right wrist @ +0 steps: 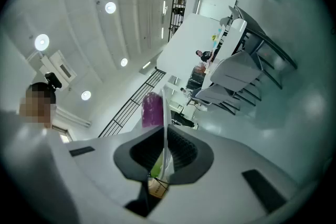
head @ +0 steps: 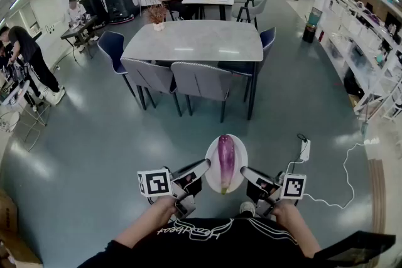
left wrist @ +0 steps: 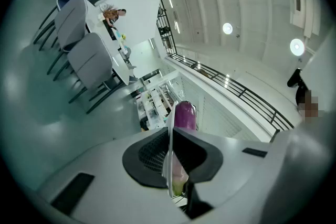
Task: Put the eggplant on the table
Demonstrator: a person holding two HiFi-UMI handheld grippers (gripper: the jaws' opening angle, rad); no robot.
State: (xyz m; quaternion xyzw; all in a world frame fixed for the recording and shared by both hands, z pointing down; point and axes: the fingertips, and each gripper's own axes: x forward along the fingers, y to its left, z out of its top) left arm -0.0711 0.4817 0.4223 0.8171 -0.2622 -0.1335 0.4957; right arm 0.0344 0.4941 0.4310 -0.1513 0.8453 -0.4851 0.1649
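A purple eggplant with a green stem end lies lengthwise on a white plate, carried above the grey floor in front of me. My left gripper is shut on the plate's left rim, and my right gripper is shut on its right rim. In the left gripper view the plate's edge stands pinched between the dark pads, with the eggplant beyond. The right gripper view shows the same: the rim clamped, the eggplant to its left. The grey dining table stands ahead.
Grey and blue chairs line the table's near side. A small potted plant sits on its far left corner. A power strip with a white cable lies on the floor to the right. People sit at tables further back and to the left.
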